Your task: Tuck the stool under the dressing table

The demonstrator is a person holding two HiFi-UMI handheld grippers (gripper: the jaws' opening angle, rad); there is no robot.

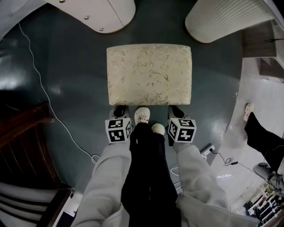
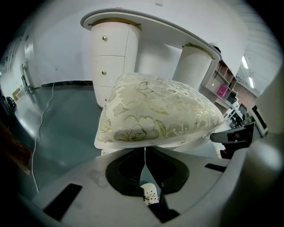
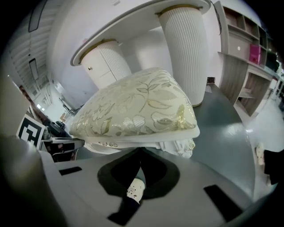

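The stool [image 1: 149,73] has a cream cushion with a gold floral pattern and stands on the dark floor. It is in front of the gap between the white dressing table's two ribbed pedestals [image 1: 111,13] [image 1: 226,17]. My left gripper [image 1: 119,109] is shut, its tips against the near left edge of the seat. My right gripper [image 1: 175,110] is shut at the near right edge. In the left gripper view the closed tips [image 2: 144,148] meet just under the stool's [image 2: 159,111] seat rim. The right gripper view shows the same: the tips [image 3: 140,150] together below the stool [image 3: 137,106]. The dressing table top [image 2: 151,24] curves behind.
A white cable [image 1: 44,93] trails over the floor at the left beside dark wooden furniture [image 1: 22,133]. A power strip [image 1: 206,150] lies at the right. A shelf unit [image 1: 262,48] stands at the right, and another person's leg [image 1: 264,135] is near it. My white shoes [image 1: 143,115] stand between the grippers.
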